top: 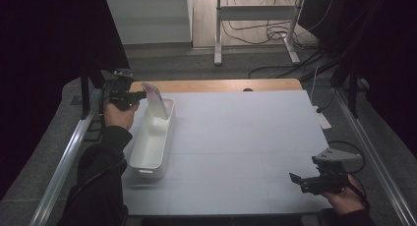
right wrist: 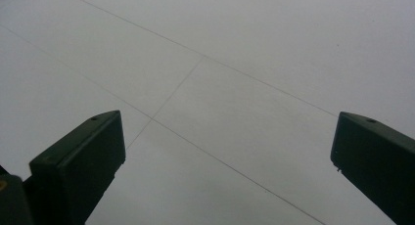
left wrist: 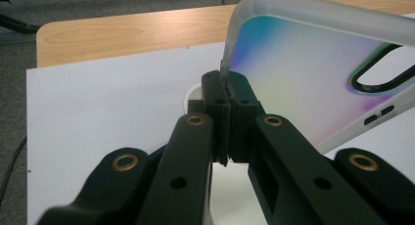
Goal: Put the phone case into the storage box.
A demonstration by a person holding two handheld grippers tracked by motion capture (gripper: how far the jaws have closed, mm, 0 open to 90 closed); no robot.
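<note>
I am pinching the translucent, rainbow-tinted plastic phone case (left wrist: 313, 83) by its thin rim with the left gripper (left wrist: 227, 95), tilted over the far end of the long white plastic bin (top: 150, 157), and I judge it light, bendy and slippery, while the right gripper (right wrist: 227, 151) is waiting with jaws spread over the white surface (top: 246, 137).

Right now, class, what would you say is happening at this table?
A person works with a gripper in each hand. The left gripper is shut on the edge of a translucent phone case, holding it tilted over the far end of a long white bin. The right gripper rests open near the table's front right corner, holding nothing.
</note>
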